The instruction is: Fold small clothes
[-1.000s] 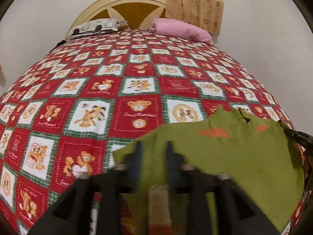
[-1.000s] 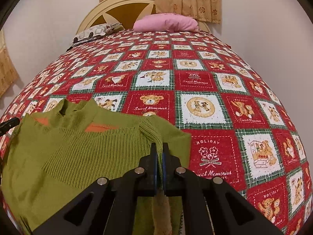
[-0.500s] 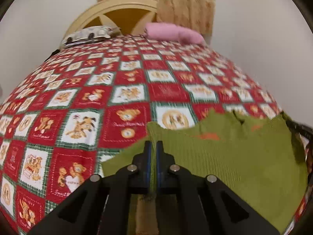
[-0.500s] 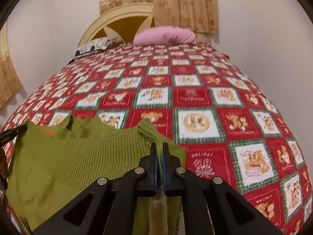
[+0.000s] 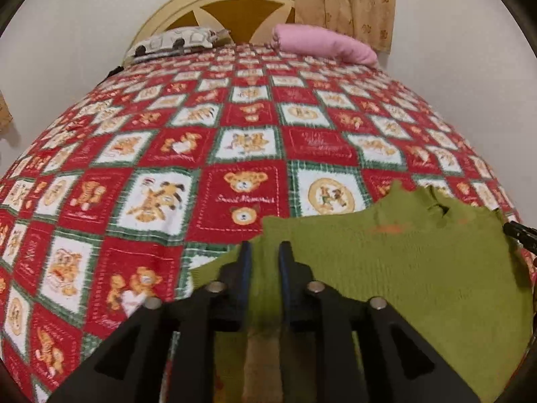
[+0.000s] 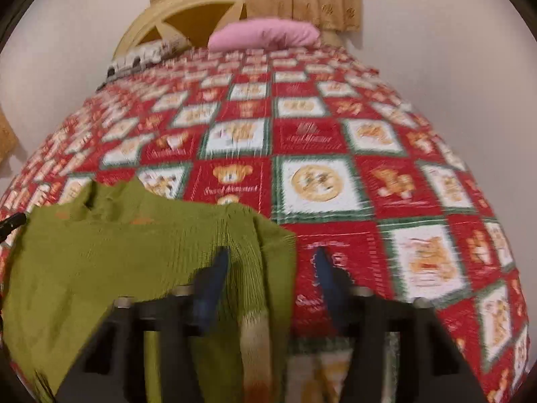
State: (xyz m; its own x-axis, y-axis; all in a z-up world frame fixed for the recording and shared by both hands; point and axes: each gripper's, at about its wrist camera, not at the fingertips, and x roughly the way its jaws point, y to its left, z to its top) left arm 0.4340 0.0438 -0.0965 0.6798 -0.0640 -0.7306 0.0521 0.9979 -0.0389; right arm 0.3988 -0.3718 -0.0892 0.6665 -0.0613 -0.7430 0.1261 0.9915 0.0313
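I have the green sweater [image 5: 386, 262] lying at the near edge of the bed [image 5: 235, 154], spread flat so its sides can be folded in. My left gripper [image 5: 262, 252] sits over its left edge, jaws opening, knit still between the pads but no longer pinched. My right gripper [image 6: 271, 262] is at the right edge, jaws opening wide, the folded-in sleeve lying loose between them. I judge both are letting go after a fold. No containers are in sight.

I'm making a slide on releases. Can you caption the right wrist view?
Right gripper opening over the green sweater on the teddy-bear bedspread.
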